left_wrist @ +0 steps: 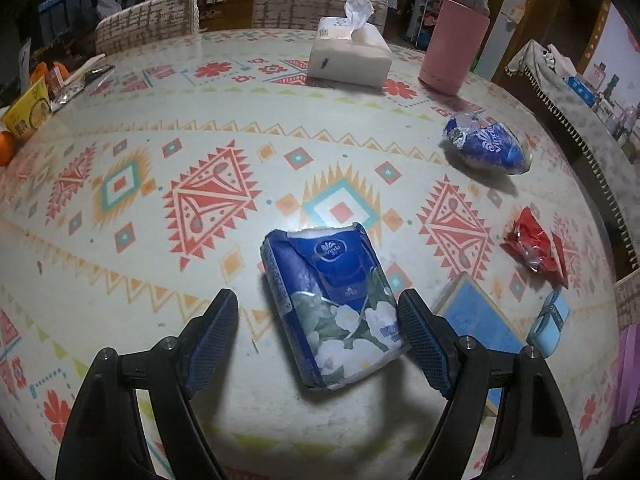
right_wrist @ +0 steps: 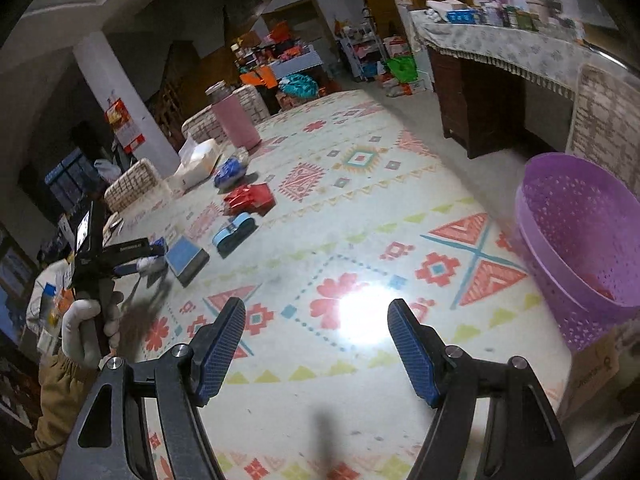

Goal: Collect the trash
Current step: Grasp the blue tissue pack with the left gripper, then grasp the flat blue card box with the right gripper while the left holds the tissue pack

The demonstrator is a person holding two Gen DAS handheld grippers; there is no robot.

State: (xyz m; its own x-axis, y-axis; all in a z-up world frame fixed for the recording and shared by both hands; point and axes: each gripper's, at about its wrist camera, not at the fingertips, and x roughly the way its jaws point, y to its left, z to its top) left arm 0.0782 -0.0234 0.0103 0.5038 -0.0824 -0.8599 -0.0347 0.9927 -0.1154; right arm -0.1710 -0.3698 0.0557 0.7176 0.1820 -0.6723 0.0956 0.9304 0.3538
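In the left wrist view a blue flowered tissue pack [left_wrist: 340,304] lies on the patterned table between the fingers of my open left gripper [left_wrist: 318,308], which straddles it; neither pad visibly presses it. Farther right lie a crumpled blue wrapper [left_wrist: 488,144], a crumpled red wrapper [left_wrist: 534,244], a small light-blue pack [left_wrist: 550,322] and a blue box [left_wrist: 476,320]. My right gripper [right_wrist: 316,320] is open and empty above bare table. A purple perforated basket [right_wrist: 580,240] stands to its right. The left gripper [right_wrist: 132,256] shows at far left of the right wrist view.
A white tissue box [left_wrist: 348,54] and a pink bottle [left_wrist: 456,40] stand at the table's far side. Snack packs and an orange [left_wrist: 6,146] sit at the left edge. Chairs [left_wrist: 148,20] line the far edge.
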